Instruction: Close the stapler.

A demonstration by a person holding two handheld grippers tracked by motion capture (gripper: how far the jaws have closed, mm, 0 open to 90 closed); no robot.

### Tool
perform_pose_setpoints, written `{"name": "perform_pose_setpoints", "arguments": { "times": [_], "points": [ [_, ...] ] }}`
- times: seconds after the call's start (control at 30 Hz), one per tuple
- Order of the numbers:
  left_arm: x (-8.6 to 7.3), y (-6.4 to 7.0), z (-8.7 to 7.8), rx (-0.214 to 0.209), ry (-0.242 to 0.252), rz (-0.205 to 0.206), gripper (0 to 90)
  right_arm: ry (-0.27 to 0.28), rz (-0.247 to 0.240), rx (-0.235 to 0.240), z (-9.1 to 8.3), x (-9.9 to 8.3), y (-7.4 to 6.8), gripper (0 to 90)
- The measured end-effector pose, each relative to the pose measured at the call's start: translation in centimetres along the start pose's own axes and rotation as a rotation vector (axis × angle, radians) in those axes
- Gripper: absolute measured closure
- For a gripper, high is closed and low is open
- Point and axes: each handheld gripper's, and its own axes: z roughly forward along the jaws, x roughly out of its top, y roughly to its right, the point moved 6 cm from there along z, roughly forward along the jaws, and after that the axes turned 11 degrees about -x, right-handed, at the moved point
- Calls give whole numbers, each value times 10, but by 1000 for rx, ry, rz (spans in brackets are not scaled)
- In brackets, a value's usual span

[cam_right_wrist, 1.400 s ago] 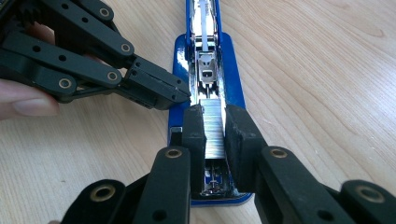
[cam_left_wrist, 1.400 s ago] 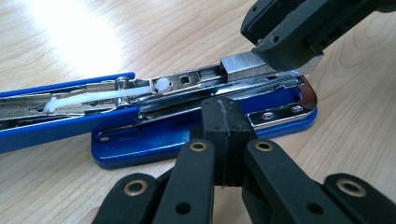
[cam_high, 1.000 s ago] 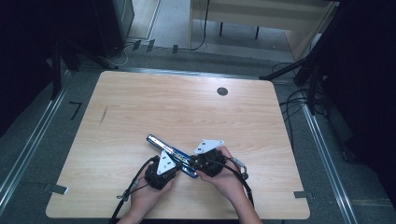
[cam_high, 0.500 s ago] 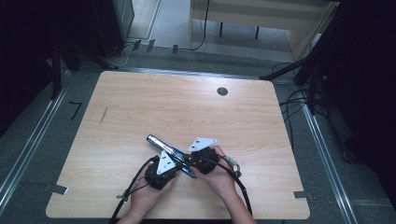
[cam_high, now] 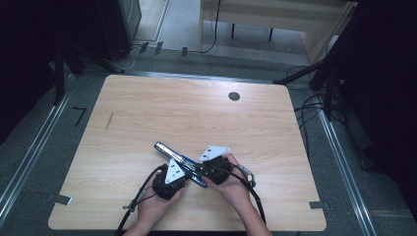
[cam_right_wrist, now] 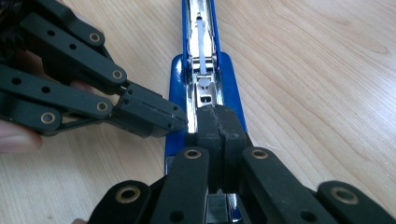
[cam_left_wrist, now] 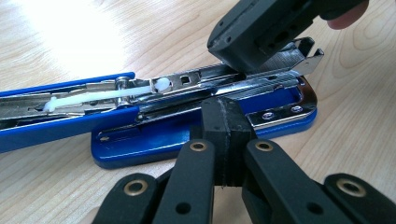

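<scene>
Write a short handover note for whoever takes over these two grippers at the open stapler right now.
Left gripper: jaws shut, tips against the side of the blue stapler.
Right gripper: jaws shut, pressing on the metal staple channel.
The stapler lies near the table's front edge, its top swung open flat.
Done: stapler opened.
Left: probably load or close it; no staples visible.

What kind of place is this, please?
Probably a lab or recording workspace, not a home: a bare wooden table stands on a grey floor, with cables trailing beside it and dark stands around it. A blue stapler lies opened on the table.
</scene>
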Motion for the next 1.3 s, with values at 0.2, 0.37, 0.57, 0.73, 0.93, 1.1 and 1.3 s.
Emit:
{"name": "perform_pose_setpoints", "arguments": {
  "times": [0.2, 0.37, 0.57, 0.73, 0.93, 1.1, 1.3],
  "points": [
    [0, -3, -1, -32, 7, -35, 900, 7, 5, -7, -2, -1, 2, 900],
    [-1, -10, -5, -45, 9, -76, 900, 34, 30, 1, -7, 2, 4, 900],
    [-2, -24, -16, -2, 8, -79, 900, 59, 68, -3, -9, 9, 4, 900],
    [-5, -42, -25, 18, 21, -141, 900, 75, 68, -3, -6, 18, 2, 900],
    [-13, -60, -31, 38, 16, -206, 900, 72, 69, 5, 1, 27, -3, 900],
    [-13, -62, -30, 50, 8, -216, 900, 71, 65, -1, 9, 36, -7, 900],
    [-14, -67, -30, 63, 0, -260, 900, 69, 63, 7, 20, 45, -12, 900]
  ]
}}
